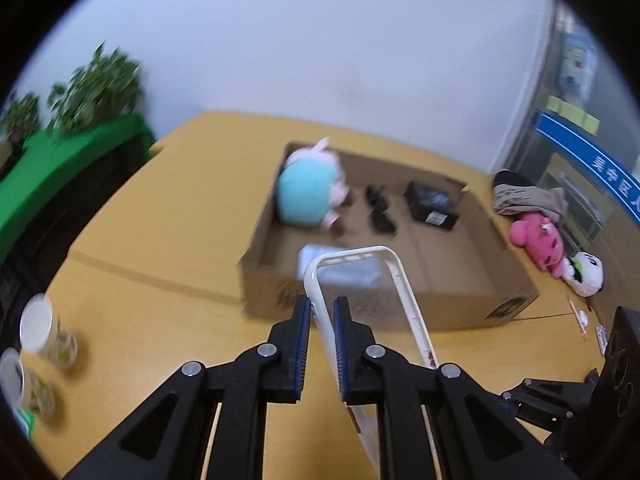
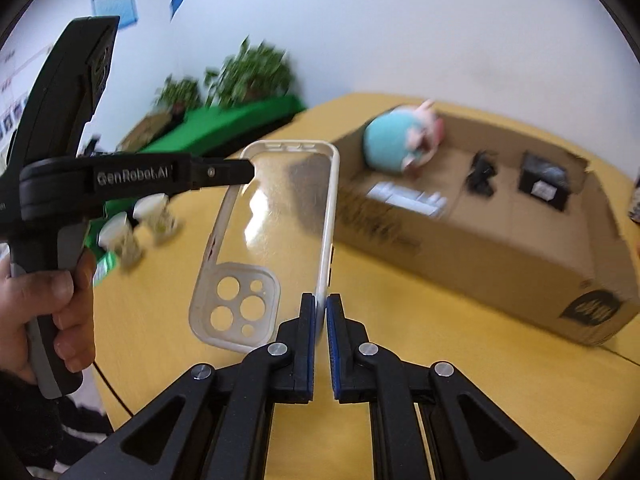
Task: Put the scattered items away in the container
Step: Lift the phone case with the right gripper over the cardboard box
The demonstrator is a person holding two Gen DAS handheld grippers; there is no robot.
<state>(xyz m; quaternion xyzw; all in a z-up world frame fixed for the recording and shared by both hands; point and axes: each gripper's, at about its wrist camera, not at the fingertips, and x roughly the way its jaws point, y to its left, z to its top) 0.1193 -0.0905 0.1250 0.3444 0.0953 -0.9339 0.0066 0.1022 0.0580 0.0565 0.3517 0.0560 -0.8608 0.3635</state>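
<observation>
Clear phone case pinched in both my jaws, left and right, above yellow tabletop, cardboard box beyond.

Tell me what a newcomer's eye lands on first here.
A clear phone case, held off the yellow table with the left gripper and right gripper each pinching a rim. Behind it sits an open cardboard box, a teal-and-pink plush toy in its far corner.

Box on desk w/ plush, adapter inside; cups left of box, toys right.
</observation>
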